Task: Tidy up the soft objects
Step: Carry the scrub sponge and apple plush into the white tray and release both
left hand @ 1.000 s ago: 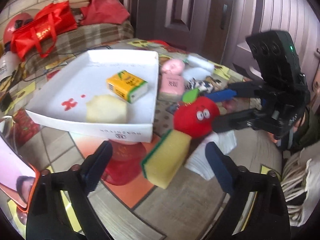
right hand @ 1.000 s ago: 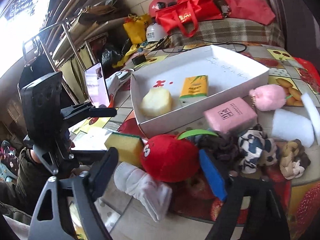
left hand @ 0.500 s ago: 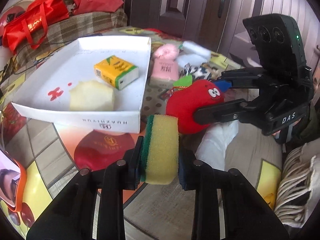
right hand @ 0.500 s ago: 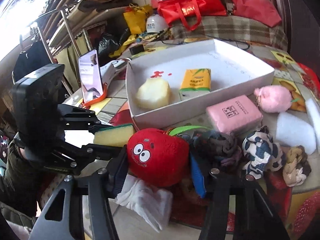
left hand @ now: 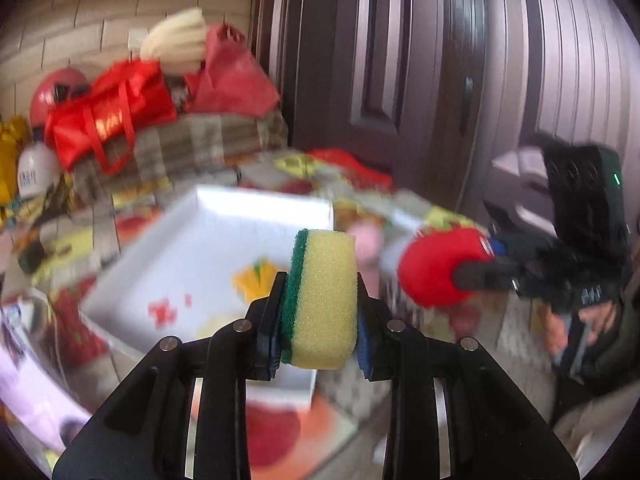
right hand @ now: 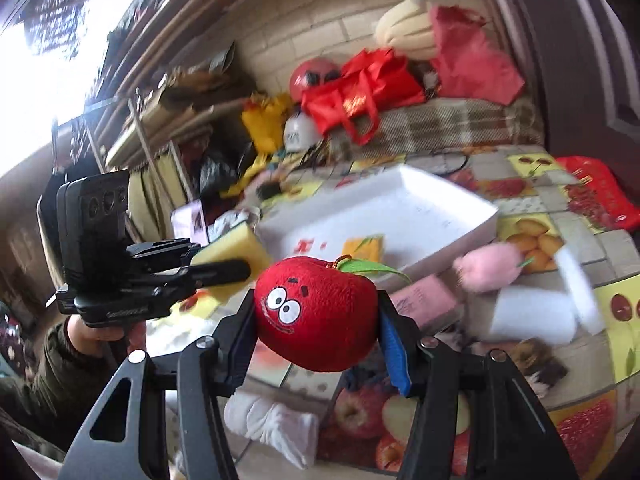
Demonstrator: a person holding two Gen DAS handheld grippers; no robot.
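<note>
Left wrist: left gripper [left hand: 318,312] fingers clamp sponge [left hand: 324,300]; right gripper [right hand: 316,328] holds apple plush [right hand: 316,316]. Box [right hand: 440,216] holds two items; several remain on surface [right hand: 580,248].

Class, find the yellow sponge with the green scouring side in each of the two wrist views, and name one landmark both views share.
Left wrist view: the yellow sponge sits bottom centre, clamped in the left gripper.
Right wrist view: it is left of centre, beside the red apple plush.
Shared landmark: the white tray.
</note>
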